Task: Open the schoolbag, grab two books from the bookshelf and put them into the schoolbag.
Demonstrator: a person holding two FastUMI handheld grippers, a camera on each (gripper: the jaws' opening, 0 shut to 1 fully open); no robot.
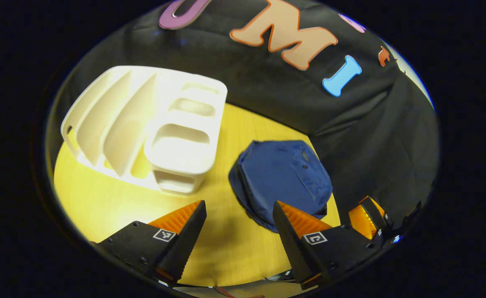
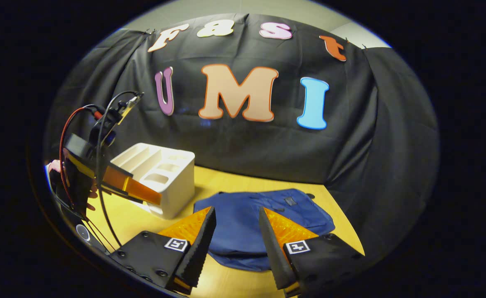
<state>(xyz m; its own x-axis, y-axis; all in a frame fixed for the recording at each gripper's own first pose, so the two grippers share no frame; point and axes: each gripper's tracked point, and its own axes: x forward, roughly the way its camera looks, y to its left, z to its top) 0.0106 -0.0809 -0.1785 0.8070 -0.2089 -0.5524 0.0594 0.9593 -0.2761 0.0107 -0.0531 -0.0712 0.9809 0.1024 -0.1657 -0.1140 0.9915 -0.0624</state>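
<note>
Left hand-held gripper (image 1: 239,207) open above table (image 1: 114,207); schoolbag (image 1: 282,182) beside bookshelf (image 1: 152,128).

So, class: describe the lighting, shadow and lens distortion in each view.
Left gripper view: warm glare on the table near the white bookshelf; a soft shadow lies between the left gripper fingers; straight edges bow. Right gripper view: dimmer, even light; the blue schoolbag looks sharp; the wall curves with fisheye bending.

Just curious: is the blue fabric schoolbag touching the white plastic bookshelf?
Apart. The left gripper view shows bare yellow table between schoolbag and bookshelf.
</note>
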